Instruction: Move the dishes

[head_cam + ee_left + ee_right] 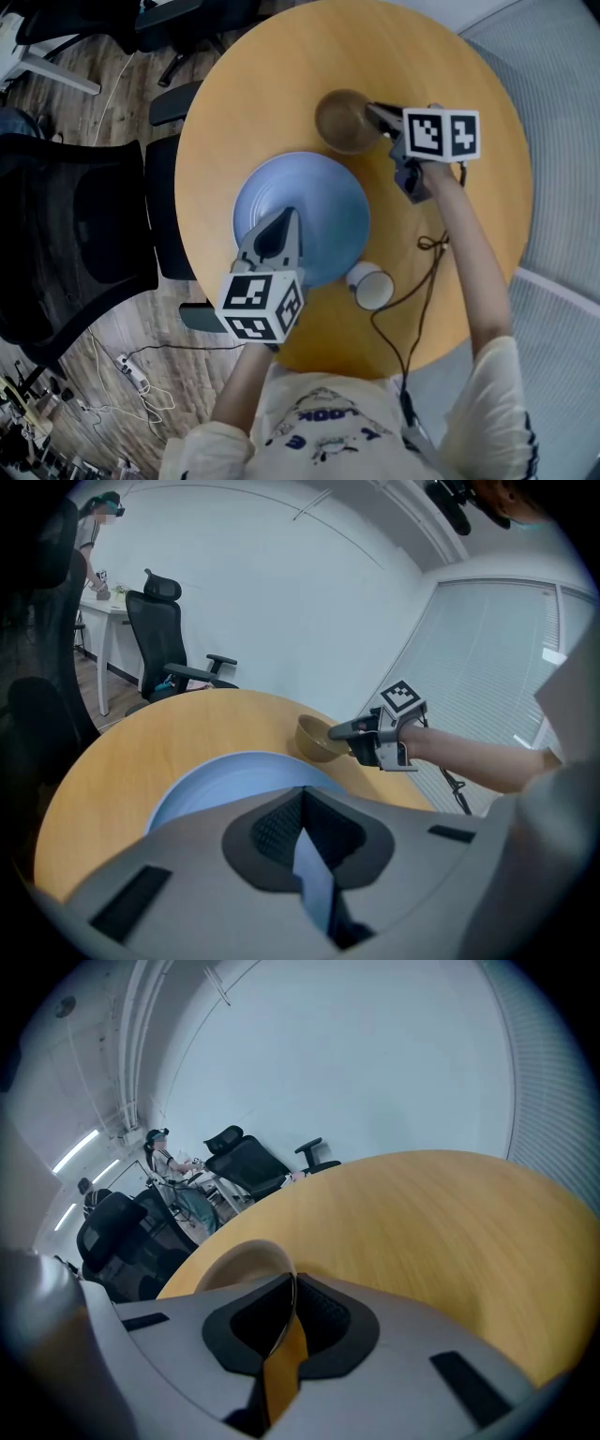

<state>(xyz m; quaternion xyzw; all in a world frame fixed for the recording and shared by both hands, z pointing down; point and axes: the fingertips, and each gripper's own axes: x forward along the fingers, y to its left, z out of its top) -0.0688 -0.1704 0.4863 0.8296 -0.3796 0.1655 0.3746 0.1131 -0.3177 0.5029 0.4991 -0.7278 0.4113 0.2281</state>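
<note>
A large blue plate [319, 202] lies in the middle of the round wooden table [469, 225]. My left gripper [282, 221] is shut on the plate's near rim. In the left gripper view the plate [220, 780] spreads out ahead of the left gripper [302, 806], its edge pinched between the jaws. A brown bowl [343, 120] sits further back. My right gripper [373, 112] is shut on the bowl's right rim. The right gripper view shows the bowl [234, 1262] with its thin wall clamped in the right gripper [288, 1290]. The bowl [317, 739] looks slightly tilted.
A white mug [371, 287] stands on the table just right of the plate's near edge. A black cable [427, 272] trails across the table on the right. Black office chairs [75, 234] crowd the table's left side. A power strip [129, 372] lies on the floor.
</note>
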